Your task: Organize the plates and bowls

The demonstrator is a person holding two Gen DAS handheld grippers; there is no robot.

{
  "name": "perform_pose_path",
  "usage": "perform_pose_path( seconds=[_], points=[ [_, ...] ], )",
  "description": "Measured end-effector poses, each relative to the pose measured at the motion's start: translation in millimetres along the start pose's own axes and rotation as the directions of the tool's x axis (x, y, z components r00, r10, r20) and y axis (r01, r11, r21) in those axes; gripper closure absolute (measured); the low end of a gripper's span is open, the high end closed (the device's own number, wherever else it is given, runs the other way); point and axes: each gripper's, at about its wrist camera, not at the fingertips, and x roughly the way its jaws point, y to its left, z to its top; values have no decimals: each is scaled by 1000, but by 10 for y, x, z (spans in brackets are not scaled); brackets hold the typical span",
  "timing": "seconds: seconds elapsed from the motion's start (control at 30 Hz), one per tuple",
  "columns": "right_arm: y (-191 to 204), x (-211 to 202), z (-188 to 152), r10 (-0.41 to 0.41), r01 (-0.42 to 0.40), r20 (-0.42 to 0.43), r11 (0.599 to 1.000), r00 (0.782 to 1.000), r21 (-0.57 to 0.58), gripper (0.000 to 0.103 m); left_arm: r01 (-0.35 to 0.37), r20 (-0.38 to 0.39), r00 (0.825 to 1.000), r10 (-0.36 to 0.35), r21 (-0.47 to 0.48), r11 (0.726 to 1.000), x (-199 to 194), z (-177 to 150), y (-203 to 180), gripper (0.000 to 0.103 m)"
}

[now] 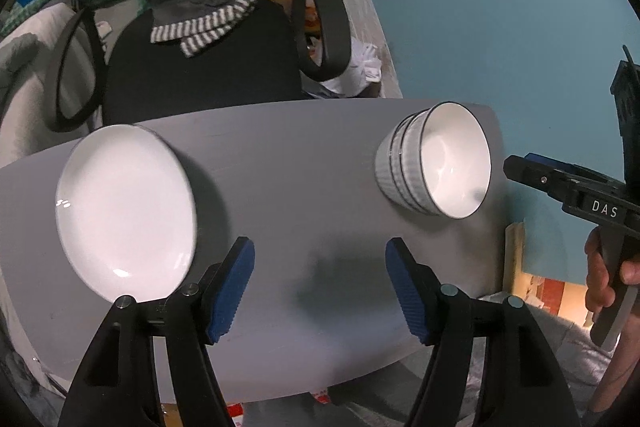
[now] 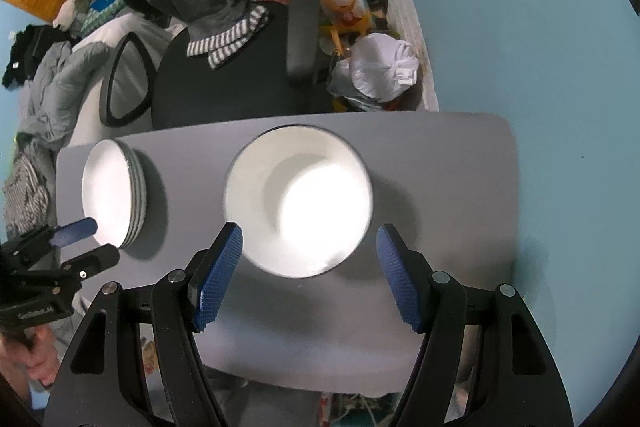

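A stack of white plates [image 1: 124, 211] lies on the left of the grey table [image 1: 300, 167]. To the right stand nested ribbed bowls [image 1: 436, 163] with dark rims. My left gripper [image 1: 320, 287] hovers open over bare tabletop between them, nothing between its blue pads. In the right wrist view, my right gripper [image 2: 309, 233] is open above the near rim of the bowls [image 2: 300, 199], with neither pad touching them. The plates [image 2: 114, 195] show at the left, with the left gripper [image 2: 106, 241] beside their near edge. The right gripper [image 1: 516, 163] reaches in at the right edge.
A black office chair [image 1: 200, 67] draped with a grey garment stands behind the table's far edge. The table [image 2: 440, 187] ends just right of the bowls at a teal wall [image 2: 540, 27]. Clothes, bags and boxes [image 2: 376, 71] lie on the floor beyond.
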Motion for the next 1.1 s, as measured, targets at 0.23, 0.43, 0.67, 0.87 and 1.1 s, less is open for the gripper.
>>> perform_pose_path(
  seconds=[0.23, 0.43, 0.67, 0.87, 1.1],
  points=[
    [-338, 199, 67, 14, -12, -39, 998, 999, 54, 34, 37, -59, 998, -38, -20, 999, 313, 199, -210, 34],
    [-495, 397, 128, 45, -40, -81, 997, 996, 63, 34, 45, -88, 995, -45, 2, 999, 529, 345, -444, 34],
    [-583, 581, 185, 79, -73, -118, 996, 990, 51, 34, 62, -123, 990, -64, -17, 998, 771, 516, -602, 34],
    [-648, 734, 240, 107, -100, -144, 993, 984, 56, 34, 62, -159, 985, -70, -57, 996, 1017, 625, -612, 34],
    [-634, 874, 287, 108, -104, -171, 994, 979, 33, 34, 41, -178, 983, -50, -57, 998, 1176, 674, -621, 34]
  ],
)
